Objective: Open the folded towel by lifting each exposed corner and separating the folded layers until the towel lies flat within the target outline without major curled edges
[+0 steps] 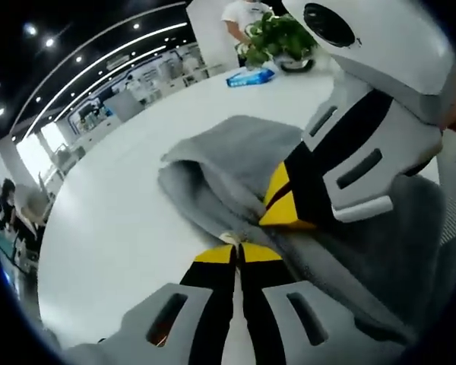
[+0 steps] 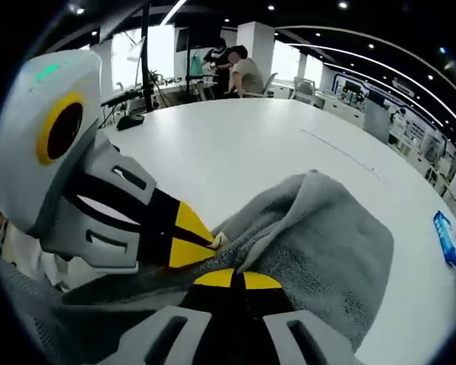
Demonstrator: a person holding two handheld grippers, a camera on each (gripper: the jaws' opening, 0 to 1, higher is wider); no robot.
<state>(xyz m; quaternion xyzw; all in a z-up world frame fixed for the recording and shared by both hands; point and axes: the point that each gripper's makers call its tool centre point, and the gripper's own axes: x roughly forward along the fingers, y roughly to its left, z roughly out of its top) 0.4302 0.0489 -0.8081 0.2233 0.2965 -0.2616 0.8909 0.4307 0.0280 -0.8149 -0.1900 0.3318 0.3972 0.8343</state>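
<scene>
One towel (image 1: 228, 163), two grippers' jaws.

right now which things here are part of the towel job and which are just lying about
Part of the job:
- folded grey terry towel
- left gripper, jaws closed on a towel edge
- right gripper, jaws closed on the towel
- white table under it

Just lying about:
- blue packet
- green potted plant

Folded towel (image 1: 235, 163) on table (image 1: 121, 228), plant (image 1: 277, 38) behind.
</scene>
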